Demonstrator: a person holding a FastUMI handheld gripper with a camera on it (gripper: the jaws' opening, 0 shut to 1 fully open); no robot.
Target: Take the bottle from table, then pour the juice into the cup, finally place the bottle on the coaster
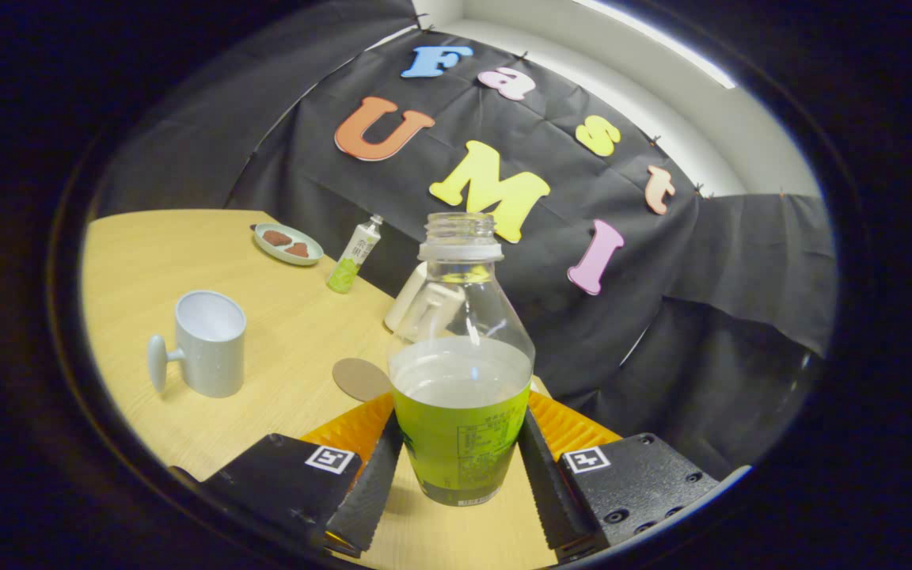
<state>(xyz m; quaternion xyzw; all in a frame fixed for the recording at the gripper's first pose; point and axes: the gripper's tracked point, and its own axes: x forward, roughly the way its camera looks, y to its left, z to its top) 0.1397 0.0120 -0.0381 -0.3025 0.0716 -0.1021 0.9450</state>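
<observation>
Your gripper [460, 467] is clamped on the bottle [460, 380]: both ribbed fingers [373, 483] press against its lower, green-labelled body, one on each side. The bottle has no cap, its open threaded neck pointing up and slightly away from you, and the pale juice fills roughly the lower half, its surface sitting just above the top of the label. Whether the bottle's base touches the tabletop [282, 332] or hangs just above it, you cannot tell from here.

Beyond the left finger, the round brown coaster [359, 378] lies flat on the wood, just beside the bottle's shoulder as you see it. Farther to the left stands the grey cup [207, 342], upright and empty-looking, its knobbed handle turned away from the bottle. It is well apart from the coaster.

Past these, near the far edge of the tabletop, a small green plate [288, 244] carries two brown pieces, and a slim tube [355, 255] stands beside it. A white object [408, 299] sits right behind the bottle, partly seen through the clear plastic.
</observation>
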